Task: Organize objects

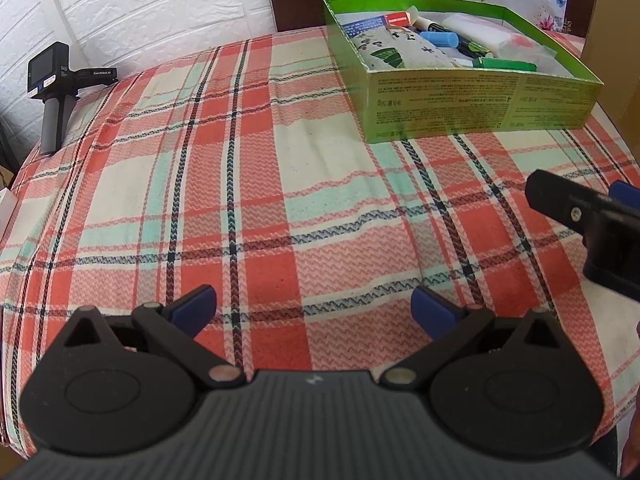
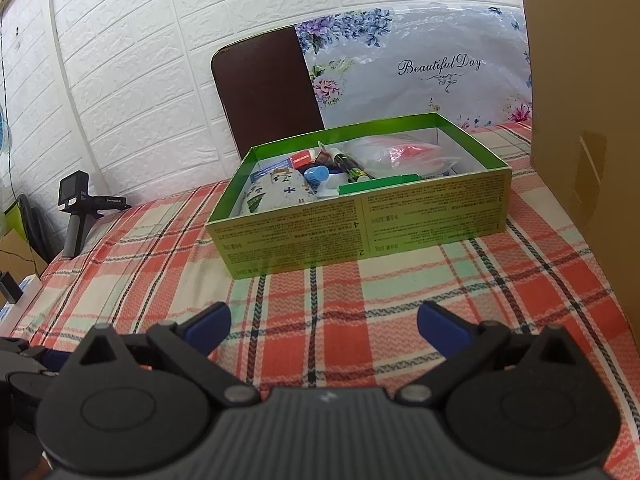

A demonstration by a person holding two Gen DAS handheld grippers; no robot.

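Observation:
A green cardboard box point(image 1: 480, 100) point(image 2: 360, 228) stands on the plaid cloth at the back. Inside lie a patterned cloth pouch point(image 1: 394, 50) point(image 2: 280, 190), a blue-capped tube point(image 1: 440, 38) point(image 2: 316, 174), a green marker point(image 1: 506, 65) point(image 2: 378, 184), a small red pack point(image 1: 398, 20) point(image 2: 301, 159) and a clear plastic bag point(image 2: 400, 156). My left gripper point(image 1: 314, 312) is open over bare cloth, well short of the box, nothing between its fingers. My right gripper point(image 2: 324, 326) is open and empty too, facing the box's front wall. Its body shows at the right edge of the left wrist view.
A black handheld camera on a grip point(image 1: 56, 92) point(image 2: 80, 212) stands at the table's far left edge. A brown chair back point(image 2: 268, 92) and a floral bag point(image 2: 420, 68) stand behind the box. A tall cardboard carton point(image 2: 584, 120) rises on the right. A white brick wall is behind.

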